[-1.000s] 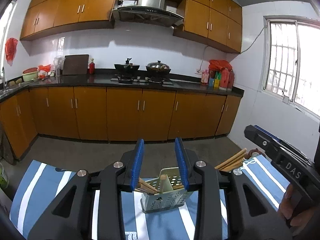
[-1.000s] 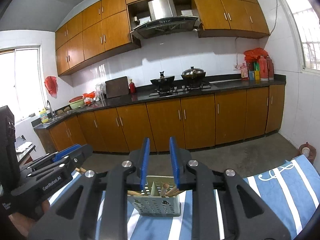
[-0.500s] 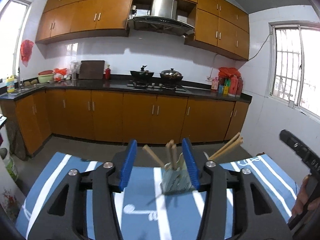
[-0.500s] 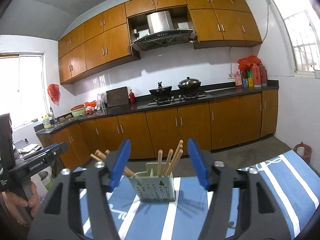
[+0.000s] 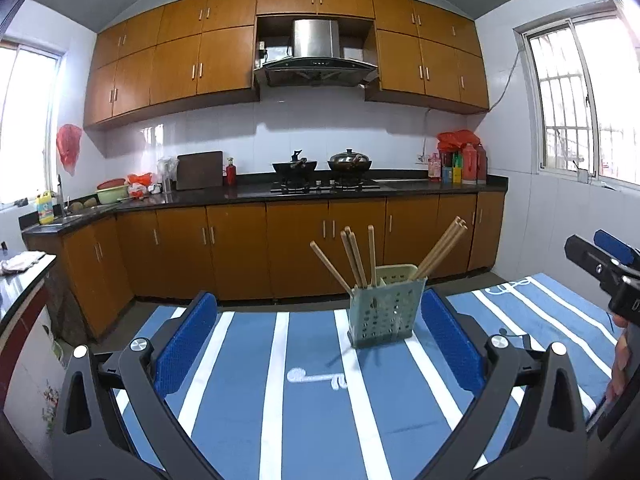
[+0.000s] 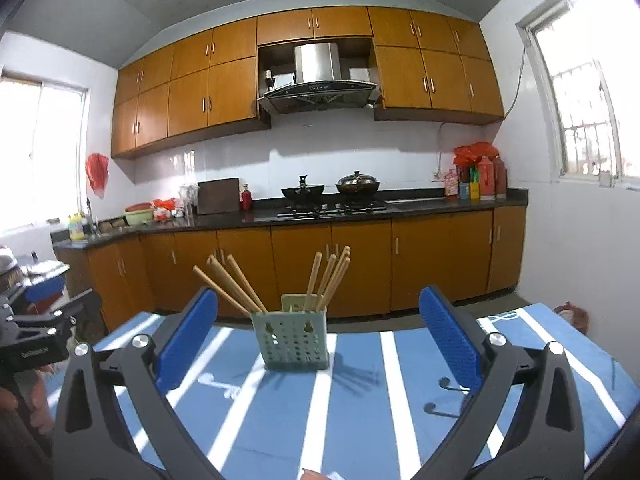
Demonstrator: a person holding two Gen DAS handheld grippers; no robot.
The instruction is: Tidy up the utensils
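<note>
A pale green perforated utensil holder (image 5: 383,309) stands upright on the blue-and-white striped tablecloth (image 5: 304,412); it also shows in the right wrist view (image 6: 295,340). Several wooden chopsticks (image 5: 356,258) stick out of it, fanned left and right (image 6: 232,284). My left gripper (image 5: 318,344) is open and empty, its blue pads wide apart, with the holder ahead near the right pad. My right gripper (image 6: 318,340) is open and empty, with the holder ahead between its pads. The right gripper's body shows at the right edge of the left wrist view (image 5: 604,268).
The table's far edge (image 5: 280,312) drops to the kitchen floor. Wooden cabinets and a black counter (image 5: 320,192) with two woks run along the far wall. A dark table (image 5: 24,276) stands at the left. The left gripper's body (image 6: 40,340) is at the left.
Both grippers have opened wide and pulled back from the holder. The holder now stands upright on the cloth with the chopsticks in it, farther from both cameras.
</note>
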